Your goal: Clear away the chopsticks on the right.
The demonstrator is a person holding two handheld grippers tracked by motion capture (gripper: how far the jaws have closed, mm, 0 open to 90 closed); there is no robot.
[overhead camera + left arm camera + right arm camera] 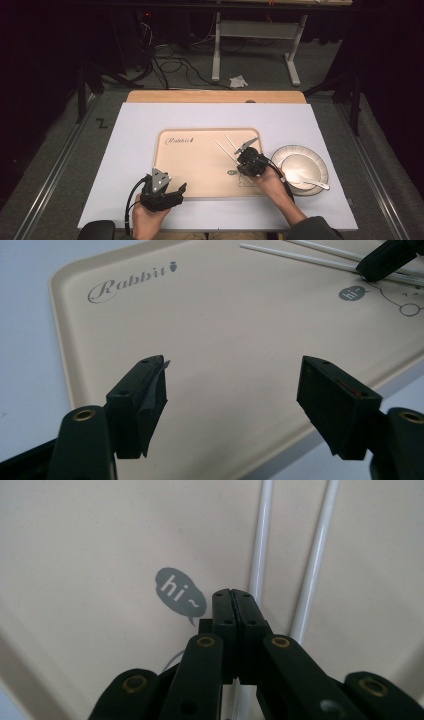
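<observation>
the right gripper is sitting low over the beige tray, its jaws clenched flat together with nothing visibly pinched between them. in the right gripper view the shut tips are resting just beside the nearer of the 2 white chopsticks, by the grey "hi~" speech bubble printed on the tray – the sticks are running on either side of the tips rather than between them. from the high view the chopsticks are lying side by side on the right half of the tray, close together but not quite parallel, fanning away from the gripper.

the left gripper is hanging released at the tray's near edge, jaws spread wide over bare tray surface, touching nothing.

to the right of the tray, on the pale worktop, a white bowl is holding a white spoon.

as a judgement, the chopsticks are already down on the tray and the right gripper looks to be nudging or straightening them – the bowl and spoon are still off the tray, so setting those in place seems to be what is left.
</observation>
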